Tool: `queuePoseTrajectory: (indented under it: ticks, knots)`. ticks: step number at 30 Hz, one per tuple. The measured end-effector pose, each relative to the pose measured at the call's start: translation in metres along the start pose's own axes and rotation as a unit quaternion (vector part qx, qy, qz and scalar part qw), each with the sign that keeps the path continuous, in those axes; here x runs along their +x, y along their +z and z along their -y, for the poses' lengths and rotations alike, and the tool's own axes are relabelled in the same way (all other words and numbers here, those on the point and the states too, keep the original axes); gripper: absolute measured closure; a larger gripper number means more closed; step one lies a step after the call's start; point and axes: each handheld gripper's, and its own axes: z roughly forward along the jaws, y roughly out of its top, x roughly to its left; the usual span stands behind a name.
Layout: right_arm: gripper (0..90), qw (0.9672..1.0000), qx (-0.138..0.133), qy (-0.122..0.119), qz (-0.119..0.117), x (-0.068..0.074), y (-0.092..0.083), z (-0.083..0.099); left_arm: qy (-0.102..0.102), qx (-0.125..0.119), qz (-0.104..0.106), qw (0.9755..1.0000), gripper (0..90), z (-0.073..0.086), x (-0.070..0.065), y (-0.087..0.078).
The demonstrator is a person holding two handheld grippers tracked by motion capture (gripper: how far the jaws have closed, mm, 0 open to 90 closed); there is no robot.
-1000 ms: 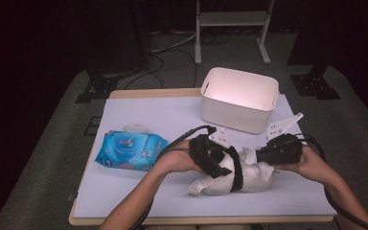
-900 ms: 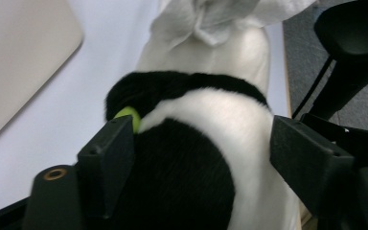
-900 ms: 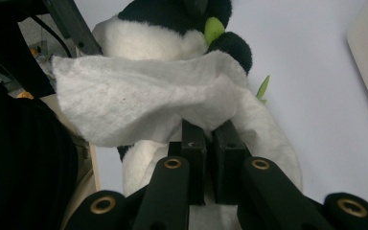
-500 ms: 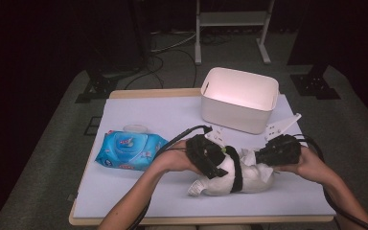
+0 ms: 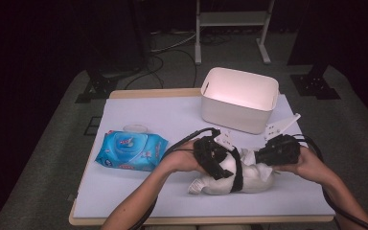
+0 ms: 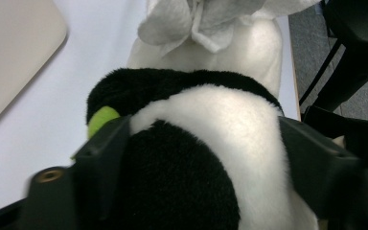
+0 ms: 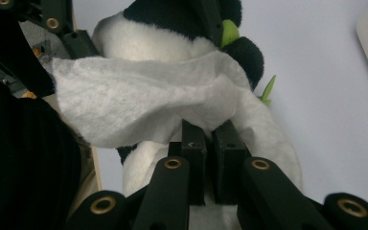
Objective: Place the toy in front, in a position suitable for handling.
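A black-and-white plush panda (image 5: pixel 249 179) lies on its side on the white table top (image 5: pixel 148 115), near the front edge. My left gripper (image 5: pixel 227 168) straddles its middle; the jaws have just been closing, and in the left gripper view they (image 6: pixel 206 158) press into the plush body (image 6: pixel 211 143) from both sides. My right gripper (image 5: pixel 261 158) comes in from the right, shut on a crumpled white wipe (image 5: pixel 250 155). In the right gripper view the wipe (image 7: pixel 139 105) hangs from the closed jaws (image 7: pixel 208 136) and drapes over the panda (image 7: pixel 148 43).
A white rectangular bin (image 5: pixel 239 98) stands behind the hands at the table's far right. A blue pack of wipes (image 5: pixel 130 149) lies at the left, with a small pale lid (image 5: pixel 134 128) just behind it. Dark floor and stand legs surround the table.
My left hand has shifted very slightly on the panda. The right hand, the wipe and the panda stay where they were.
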Motion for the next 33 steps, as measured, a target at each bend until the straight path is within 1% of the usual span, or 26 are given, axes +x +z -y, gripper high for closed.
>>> queuePoseTrajectory:
  ticks: [3,5,6,9,11,13,14,17,18,22,23,24,26,27,28,30,31,33]
  knots:
    - [84.6,1.0000,-0.001,-0.002,0.002,0.000,-0.001,-0.001,0.004,0.001,-0.001,1.0000,31.1,0.000,0.000,-0.003]
    - [84.6,1.0000,-0.003,-0.006,0.005,-0.001,-0.001,-0.002,0.001,-0.004,-0.002,1.0000,33.5,0.000,0.002,-0.005]
    - [84.6,1.0000,-0.005,-0.002,0.007,0.000,-0.001,-0.003,0.000,-0.005,-0.003,1.0000,34.6,0.000,0.003,-0.006]
    - [84.6,0.9999,-0.012,-0.001,0.007,-0.002,-0.002,-0.005,-0.001,-0.006,-0.002,1.0000,35.8,0.000,0.006,-0.010]
    - [84.6,0.9998,-0.018,-0.003,0.006,-0.005,-0.003,-0.007,0.002,-0.004,-0.005,1.0000,36.9,-0.002,0.009,-0.014]
    - [84.7,0.9997,-0.023,-0.003,0.008,-0.007,-0.005,-0.011,0.009,0.001,-0.010,0.9999,37.9,-0.003,0.012,-0.018]
    - [84.7,0.9997,-0.022,-0.003,0.005,-0.008,-0.005,-0.014,0.012,0.003,-0.013,0.9998,38.2,-0.004,0.014,-0.020]
    - [84.7,0.9998,-0.019,-0.008,0.005,-0.014,-0.001,-0.023,0.014,0.012,-0.020,0.9996,38.2,-0.005,0.022,-0.026]
    - [84.7,0.9998,-0.019,-0.007,0.005,-0.015,0.001,-0.027,0.019,0.015,-0.023,0.9994,38.3,-0.004,0.025,-0.029]
    - [84.6,0.9998,-0.016,-0.014,0.002,-0.020,0.009,-0.041,0.020,0.017,-0.035,0.9990,38.3,0.000,0.033,-0.037]
    - [84.6,0.9998,-0.016,-0.010,-0.002,-0.021,0.011,-0.043,0.021,0.019,-0.036,0.9990,38.2,0.002,0.034,-0.039]
    - [84.7,0.9998,-0.016,-0.011,-0.005,-0.021,0.013,-0.045,0.017,0.018,-0.034,0.9991,38.0,0.004,0.035,-0.040]
    - [84.6,0.9997,-0.013,-0.013,-0.014,-0.020,0.018,-0.047,0.016,0.019,-0.028,0.9993,38.0,0.010,0.034,-0.040]
    - [84.6,0.9996,-0.010,-0.018,-0.018,-0.019,0.020,-0.048,0.013,0.016,-0.025,0.9995,37.9,0.013,0.033,-0.039]
    - [84.6,0.9995,-0.007,-0.023,-0.019,-0.018,0.022,-0.049,0.011,0.013,-0.025,0.9995,37.9,0.015,0.030,-0.039]
    - [84.6,0.9994,-0.005,-0.026,-0.020,-0.016,0.023,-0.052,0.013,0.010,-0.024,0.9996,37.7,0.019,0.026,-0.039]
    - [84.6,0.9994,-0.004,-0.027,-0.019,-0.015,0.023,-0.053,0.019,0.011,-0.025,0.9995,37.6,0.020,0.023,-0.040]
    - [84.5,0.9993,-0.005,-0.034,-0.014,-0.014,0.023,-0.057,0.023,0.009,-0.021,0.9995,37.7,0.022,0.017,-0.040]
